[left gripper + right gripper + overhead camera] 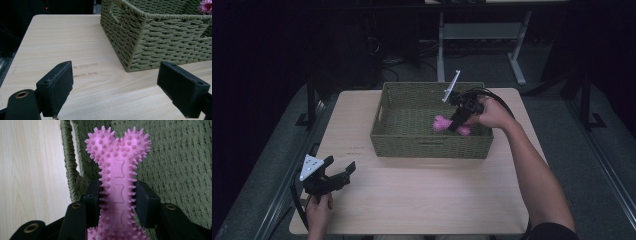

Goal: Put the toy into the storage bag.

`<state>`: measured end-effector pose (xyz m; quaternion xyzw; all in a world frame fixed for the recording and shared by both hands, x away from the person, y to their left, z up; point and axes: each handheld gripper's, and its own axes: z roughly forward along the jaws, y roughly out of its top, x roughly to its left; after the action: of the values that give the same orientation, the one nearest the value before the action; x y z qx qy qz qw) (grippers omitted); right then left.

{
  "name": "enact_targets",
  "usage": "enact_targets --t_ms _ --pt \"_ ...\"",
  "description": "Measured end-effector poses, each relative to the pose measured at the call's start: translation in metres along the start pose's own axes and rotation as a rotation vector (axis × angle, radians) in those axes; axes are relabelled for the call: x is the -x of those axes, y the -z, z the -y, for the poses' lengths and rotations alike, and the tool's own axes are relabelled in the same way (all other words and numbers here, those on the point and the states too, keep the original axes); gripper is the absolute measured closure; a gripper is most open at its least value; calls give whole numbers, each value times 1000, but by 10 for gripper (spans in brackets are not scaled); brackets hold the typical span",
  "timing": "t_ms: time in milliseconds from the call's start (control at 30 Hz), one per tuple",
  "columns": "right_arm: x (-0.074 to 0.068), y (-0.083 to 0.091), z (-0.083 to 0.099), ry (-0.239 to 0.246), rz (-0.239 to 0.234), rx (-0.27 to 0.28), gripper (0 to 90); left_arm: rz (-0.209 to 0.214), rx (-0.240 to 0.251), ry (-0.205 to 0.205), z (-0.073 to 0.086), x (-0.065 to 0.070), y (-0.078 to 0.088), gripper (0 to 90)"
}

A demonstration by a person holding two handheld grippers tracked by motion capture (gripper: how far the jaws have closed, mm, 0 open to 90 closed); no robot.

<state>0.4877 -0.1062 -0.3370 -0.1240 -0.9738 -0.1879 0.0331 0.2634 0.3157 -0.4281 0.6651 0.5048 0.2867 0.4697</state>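
Note:
A pink spiky bone-shaped toy [442, 123] hangs inside the green woven basket [428, 146] near its front right part. My right gripper [456, 123] is shut on the toy's shaft; in the right gripper view the pink toy [117, 167] stands between the two black pads [147, 202], over the basket's woven wall [175, 157]. My left gripper [343, 173] rests open above the table's front left corner, apart from the basket. In the left gripper view its fingers [56, 87] stand wide with bare table between them, and the basket's corner [140, 47] lies ahead.
The light wooden table [422, 200] has free room in front of and left of the basket. A tip of the pink toy [206, 6] peeks over the basket rim. Dark floor, table legs [517, 65] and cables lie beyond the far edge.

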Motion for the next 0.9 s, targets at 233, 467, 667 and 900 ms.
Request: enact_targets --t_ms 233,467,667,900 --pt "4 -9 3 -14 -17 4 581 0 1 -1 0 0 0 130" --pt "7 -20 6 -26 -29 -19 580 -1 1 -1 0 0 0 130" --pt "10 -26 6 -29 -30 -29 580 0 1 0 0 0 0 130" --pt "13 -32 6 -33 -36 -39 580 0 1 1 0 0 0 130"
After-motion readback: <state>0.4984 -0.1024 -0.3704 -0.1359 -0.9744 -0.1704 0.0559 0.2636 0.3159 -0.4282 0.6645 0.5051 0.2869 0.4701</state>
